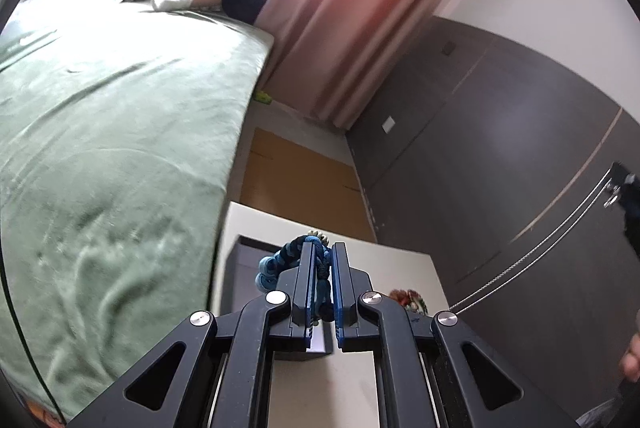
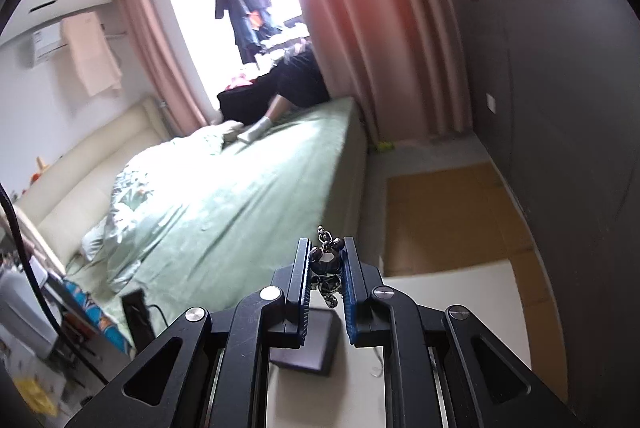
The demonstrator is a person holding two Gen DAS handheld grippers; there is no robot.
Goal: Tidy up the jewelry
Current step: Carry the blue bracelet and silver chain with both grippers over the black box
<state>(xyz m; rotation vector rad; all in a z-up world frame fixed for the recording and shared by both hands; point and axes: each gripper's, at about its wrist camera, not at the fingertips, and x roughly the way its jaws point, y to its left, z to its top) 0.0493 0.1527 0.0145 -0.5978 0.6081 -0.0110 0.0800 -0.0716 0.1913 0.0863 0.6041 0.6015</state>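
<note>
A blue braided bracelet is clamped between the fingers of the left gripper; its beaded end hangs out to the left of the jaws, above a dark box. A dark beaded chain is pinched in the right gripper, with small metal links seen above the fingertips and more beads hanging below. Both pieces are held in the air over a white table. On this table the dark box is placed, and a red and green ornament is seen just beside the right finger of the left gripper. Past the table, a bed with a green cover and pink curtains are seen.
</note>
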